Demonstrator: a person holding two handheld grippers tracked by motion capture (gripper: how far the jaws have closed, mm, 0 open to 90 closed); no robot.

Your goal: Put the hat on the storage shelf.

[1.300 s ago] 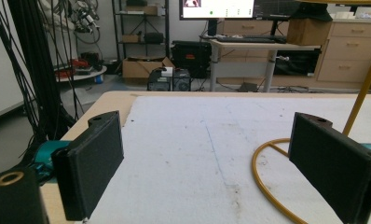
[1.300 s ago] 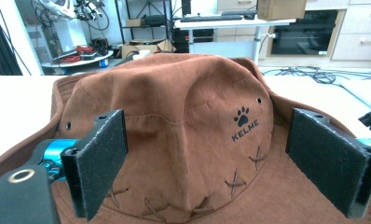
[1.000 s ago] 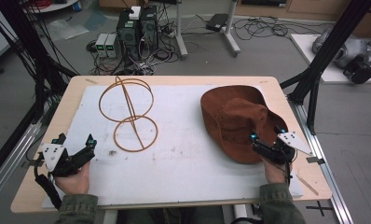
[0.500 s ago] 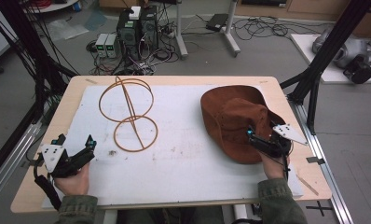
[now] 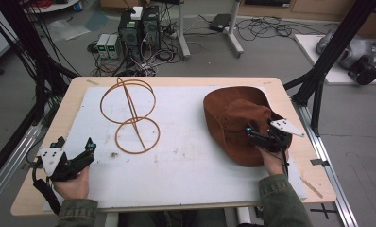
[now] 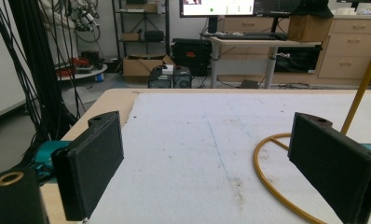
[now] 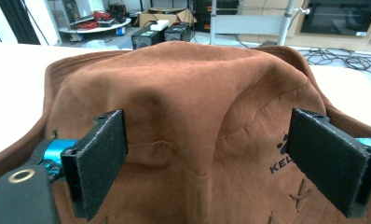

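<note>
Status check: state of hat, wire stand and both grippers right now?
Brown hat: lying crown up on the table's right side, not gripped.
Wire stand: upright on its base ring, bare, untouched.
Right gripper: open, jaws spread either side of the hat's crown.
Left gripper: open, holding nothing, low over the white mat near the stand's base ring.

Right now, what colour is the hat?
Rust brown suede hat, clearest in the right gripper view.

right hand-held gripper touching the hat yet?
Cannot tell. In the right gripper view the open right hand-held gripper straddles the brown hat's crown; neither contact nor gap shows plainly.
</note>
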